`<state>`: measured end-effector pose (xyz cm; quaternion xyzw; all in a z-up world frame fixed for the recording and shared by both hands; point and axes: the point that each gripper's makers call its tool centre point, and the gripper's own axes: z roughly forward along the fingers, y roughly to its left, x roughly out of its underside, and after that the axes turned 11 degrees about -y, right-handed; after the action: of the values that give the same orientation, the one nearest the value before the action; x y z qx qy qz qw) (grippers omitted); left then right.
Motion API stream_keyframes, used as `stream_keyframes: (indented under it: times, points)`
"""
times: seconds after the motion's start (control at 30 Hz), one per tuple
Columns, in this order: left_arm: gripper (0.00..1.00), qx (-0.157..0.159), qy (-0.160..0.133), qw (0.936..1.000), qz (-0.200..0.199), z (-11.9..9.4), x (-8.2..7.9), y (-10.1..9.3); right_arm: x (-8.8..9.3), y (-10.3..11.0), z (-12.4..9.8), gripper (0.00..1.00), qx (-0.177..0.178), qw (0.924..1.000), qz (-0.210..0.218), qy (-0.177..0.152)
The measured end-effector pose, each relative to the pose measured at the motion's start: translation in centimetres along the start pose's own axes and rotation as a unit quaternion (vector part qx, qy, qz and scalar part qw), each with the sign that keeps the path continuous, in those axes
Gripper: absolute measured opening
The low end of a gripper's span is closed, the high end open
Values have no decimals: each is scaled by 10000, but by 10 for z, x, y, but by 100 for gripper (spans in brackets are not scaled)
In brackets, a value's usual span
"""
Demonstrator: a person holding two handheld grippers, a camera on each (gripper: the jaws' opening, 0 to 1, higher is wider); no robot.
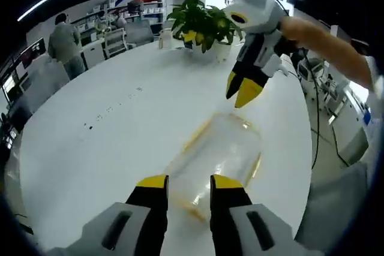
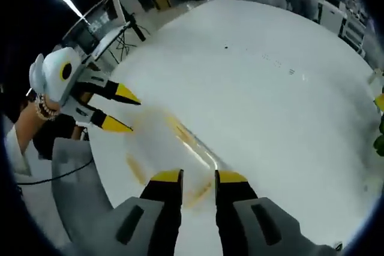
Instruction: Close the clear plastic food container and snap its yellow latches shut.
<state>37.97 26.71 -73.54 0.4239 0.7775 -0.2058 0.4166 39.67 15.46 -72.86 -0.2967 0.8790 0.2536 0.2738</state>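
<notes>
The big white table takes up most of both views, and the clear plastic food container sits on it near the edge, blurry with motion, right ahead of the left gripper at 12 o'clock from its tips. In the right gripper view the container is a smeared clear shape just beyond the right gripper. Looks like we're early: both grippers are hovering around the box, so I'd say the lid-closing or latching step is only being lined up. I can't tell if the lid is seated, and I can't make out anything inside; it looks empty but the blur makes that shaky. Yellow latches show as faint yellow streaks along the sides. Left gripper's jaws stand a bit apart, holding nothing. Right gripper, seen at 1 o'clock in the left gripper view, has its tips nearly together, nothing held. Next move probably needs one gripper steadying the box while the other presses a latch.
</notes>
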Motion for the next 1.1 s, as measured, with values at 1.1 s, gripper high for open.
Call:
stream_keyframes:
  times: [1.1]
  points:
    - [0, 987, -111, 9950, -115, 24, 15, -80, -14, 41, 69, 3, -619, 9767, -2039, -266]
